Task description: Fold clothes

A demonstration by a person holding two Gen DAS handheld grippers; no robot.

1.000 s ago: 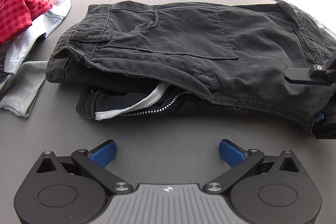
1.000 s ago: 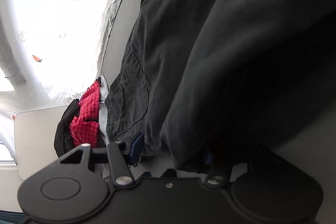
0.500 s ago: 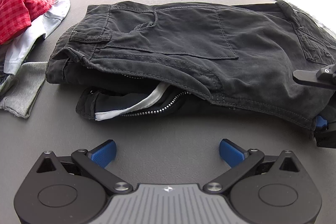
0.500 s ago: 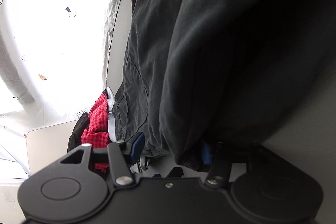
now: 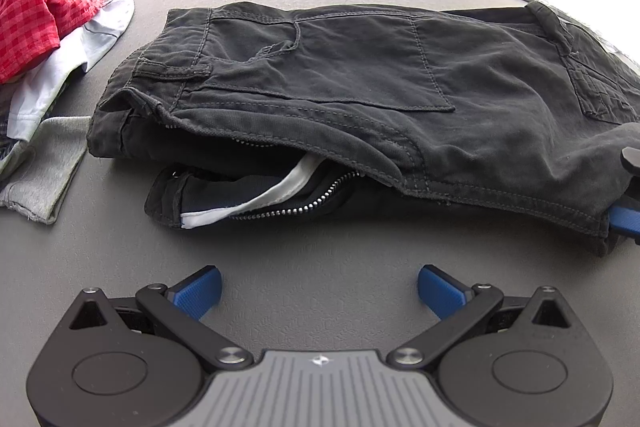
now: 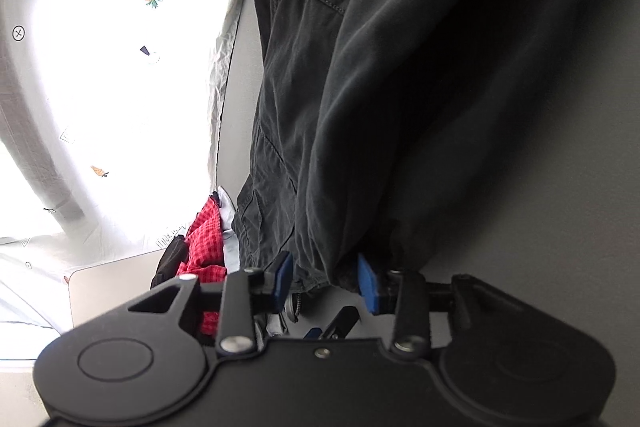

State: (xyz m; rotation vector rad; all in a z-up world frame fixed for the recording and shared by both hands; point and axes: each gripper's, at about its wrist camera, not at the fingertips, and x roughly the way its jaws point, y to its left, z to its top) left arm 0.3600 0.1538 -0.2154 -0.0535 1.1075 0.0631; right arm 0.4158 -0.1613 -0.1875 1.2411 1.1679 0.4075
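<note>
Trousers (image 5: 340,99), black, are laid folded just ahead of the wide-open, empty left gripper (image 5: 318,291); their hem (image 6: 332,263) is seen between the closing jaws of the right gripper (image 6: 326,283).

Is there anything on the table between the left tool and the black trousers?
Nothing visible. Only bare grey table lies between the open left tool and the black trousers. The pile with the red checked shirt sits off to the left side.
</note>
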